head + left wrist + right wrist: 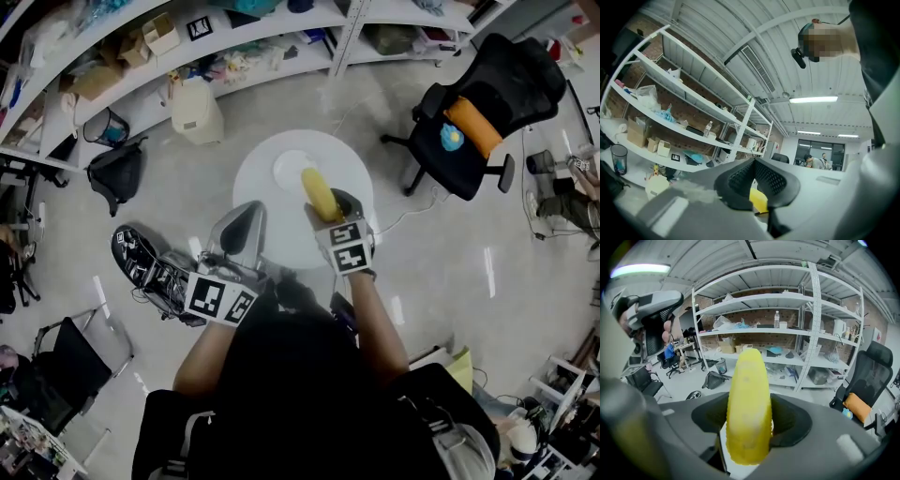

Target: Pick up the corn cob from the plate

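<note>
- The left gripper (240,232) is held at the near edge of the round bench (353,178), jaws together and empty.
- The right gripper (330,208) is clamped on the corn cob (319,192), which projects forward from between its jaws.
- The cob is seen over the edge of the white plate (289,169).

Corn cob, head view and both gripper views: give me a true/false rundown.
1. The right gripper clamps the corn cob. True.
2. The left gripper holds the corn cob. False: only the right gripper grips it.
3. The plate sits on a round white table. True.
4. The black office chair is bare. False: an orange cushion lies on it.
</note>
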Motion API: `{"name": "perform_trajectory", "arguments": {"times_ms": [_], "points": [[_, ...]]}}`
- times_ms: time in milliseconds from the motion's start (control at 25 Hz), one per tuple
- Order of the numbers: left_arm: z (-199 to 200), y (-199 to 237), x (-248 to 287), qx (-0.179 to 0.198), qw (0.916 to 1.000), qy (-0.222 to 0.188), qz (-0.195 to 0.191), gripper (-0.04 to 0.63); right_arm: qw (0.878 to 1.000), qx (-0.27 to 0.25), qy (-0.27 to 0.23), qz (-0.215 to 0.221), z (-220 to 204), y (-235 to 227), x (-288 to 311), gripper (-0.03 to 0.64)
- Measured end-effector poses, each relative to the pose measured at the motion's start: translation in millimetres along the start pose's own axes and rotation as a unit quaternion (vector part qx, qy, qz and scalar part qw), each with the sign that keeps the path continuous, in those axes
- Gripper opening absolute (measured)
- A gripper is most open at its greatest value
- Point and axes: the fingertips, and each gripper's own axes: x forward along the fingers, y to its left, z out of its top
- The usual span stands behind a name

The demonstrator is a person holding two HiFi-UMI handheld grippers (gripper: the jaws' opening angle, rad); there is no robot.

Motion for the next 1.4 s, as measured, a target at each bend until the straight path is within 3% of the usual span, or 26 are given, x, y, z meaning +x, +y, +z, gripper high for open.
{"name": "perform_trajectory", "arguments": {"times_ms": [760,1120,1400], "points": [[31.0,19.1,-32.1,0.001,0.9987,-0.008,-0.05,0.002,0.994,0.069,-0.068,-0.047,27.0,42.9,-45.6,0.267],[31.4,21.6,-61.6,-0.009,0.9983,-0.014,-0.055,0.002,0.98,0.113,-0.146,-0.069,39.8,62.3,-90.0,0.267],[26.4,14.8,-76.8,-0.008,0.9976,-0.008,-0.068,0.002,0.97,0.118,-0.199,-0.077,52.2,77.9,-121.1,0.267]]}}
